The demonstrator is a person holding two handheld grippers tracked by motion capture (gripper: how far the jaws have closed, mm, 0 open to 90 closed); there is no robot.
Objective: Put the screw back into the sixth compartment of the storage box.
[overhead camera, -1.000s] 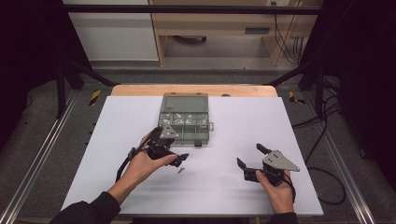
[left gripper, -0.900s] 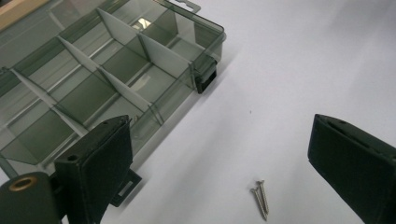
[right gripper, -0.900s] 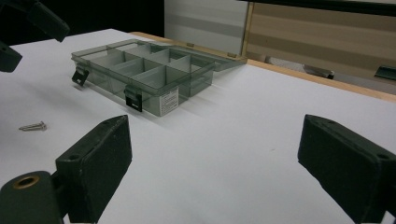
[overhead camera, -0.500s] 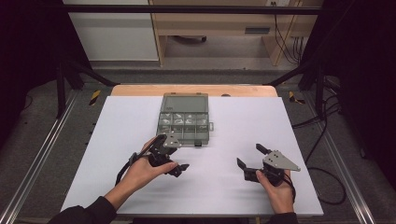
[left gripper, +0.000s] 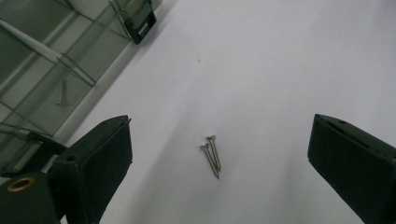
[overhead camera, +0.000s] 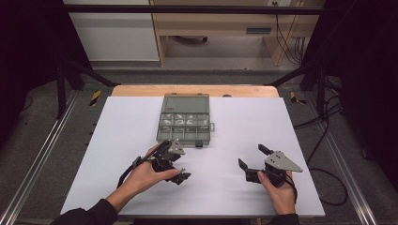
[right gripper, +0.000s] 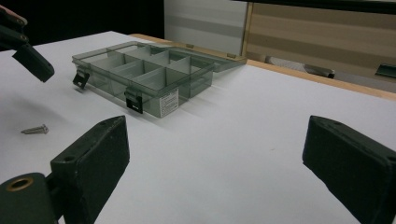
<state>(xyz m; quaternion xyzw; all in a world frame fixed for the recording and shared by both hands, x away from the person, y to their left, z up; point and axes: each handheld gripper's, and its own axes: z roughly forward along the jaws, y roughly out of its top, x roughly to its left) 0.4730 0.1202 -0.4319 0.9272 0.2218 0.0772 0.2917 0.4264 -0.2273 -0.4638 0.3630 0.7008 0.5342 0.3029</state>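
On the left of the white table (overhead camera: 117, 140), the left gripper (overhead camera: 177, 161), black with a grey plate on top, hangs in the person's left hand (overhead camera: 145, 176) just in front of the near edge of the box. Its jaws stand wide apart, released and holding nothing. In the left gripper view two slim silver screws (left gripper: 211, 155) lie side by side on the white surface, touching along their shafts, heads pointing away from the camera, between the two black jaws and free of both. The same pair shows from the right gripper view as a small grey shape (right gripper: 35, 129) lying flat on the table in front of the box.

At the middle of the table sits the smoky transparent plastic compartment box (overhead camera: 184, 124), its lid folded open and lying flat behind it, two black latches on its near wall. Small metal pieces lie in several compartments; one more screw (left gripper: 60, 92) rests in a compartment near the box's front wall.

On the right, well apart from the box and the screws, the right gripper (overhead camera: 251, 164) rests in the person's right hand (overhead camera: 279, 187), its jaws also spread wide and empty, pointing towards the middle of the table
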